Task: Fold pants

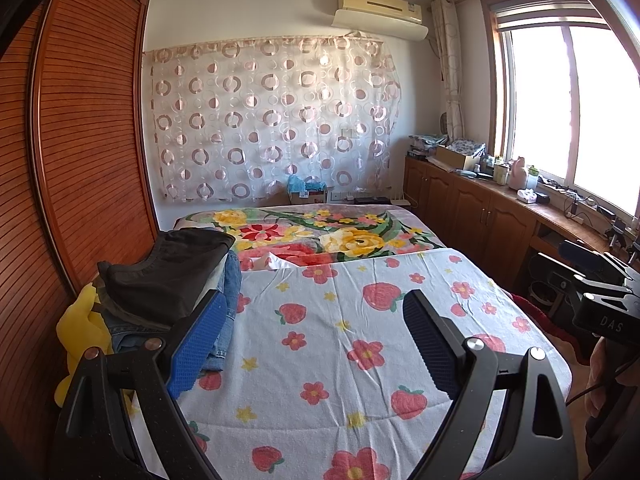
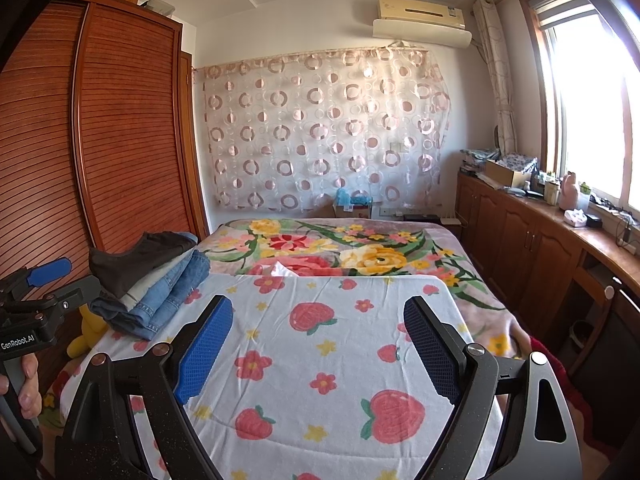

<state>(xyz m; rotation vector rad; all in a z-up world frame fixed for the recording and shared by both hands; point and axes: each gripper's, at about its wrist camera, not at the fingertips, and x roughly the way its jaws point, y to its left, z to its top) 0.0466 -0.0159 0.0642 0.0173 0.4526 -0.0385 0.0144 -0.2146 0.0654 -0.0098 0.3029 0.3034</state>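
We see a strawberry-print sheet (image 1: 360, 344) over a floral blanket (image 1: 320, 236), a yellow plush toy (image 1: 76, 332), perhaps a duck, beside the slatted wardrobe (image 2: 128, 132).

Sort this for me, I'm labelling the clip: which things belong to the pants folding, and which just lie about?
For the job:
pants stack
strawberry sheet
left gripper, open
right gripper, open

Lying about:
yellow toy
floral blanket
wardrobe
counter clutter
air conditioner

Bright daylight floods in from the overexposed window (image 1: 560, 104) at right, frames sharp, with fisheye-bent, dark-vignetted edges.
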